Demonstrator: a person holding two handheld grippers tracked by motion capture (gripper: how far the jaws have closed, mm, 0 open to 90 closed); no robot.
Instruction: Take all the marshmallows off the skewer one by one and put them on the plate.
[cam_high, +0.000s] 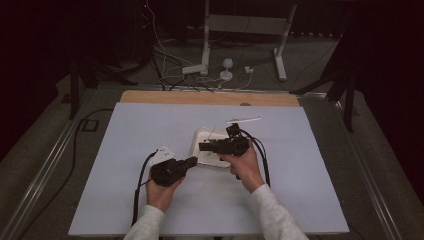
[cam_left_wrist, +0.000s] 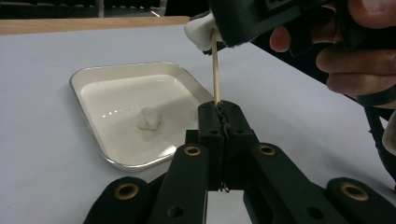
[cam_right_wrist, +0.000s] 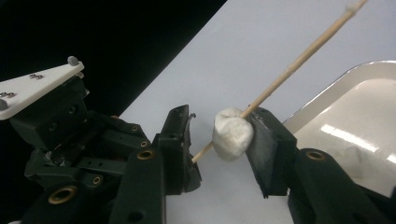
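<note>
No brand or label can be read. On the grey plate of the left gripper, at the left edge of the right gripper view, there are small dark marks, but they are too blurred to read.

The left gripper (cam_left_wrist: 219, 109) is fully closed on the lower end of a thin wooden skewer (cam_left_wrist: 215, 70). In the left gripper view its two black jaws meet in the lower middle of the frame, and the skewer rises from between them, almost upright, toward the top of the frame.

The right gripper (cam_right_wrist: 219, 135) stands narrow but not fully closed. In the right gripper view a white marshmallow (cam_right_wrist: 232, 133) sits on the skewer between its jaws, in the middle of the frame. The right jaw touches the marshmallow; between the marshmallow and the left jaw a small gap remains, where the bare skewer passes.

In the high view both grippers are in the middle of the frame, above the near edge of a white tray (cam_high: 200, 137) on the pale table (cam_high: 150, 125). A second marshmallow (cam_left_wrist: 149, 118) lies in the tray, at the middle left of the left gripper view.
</note>
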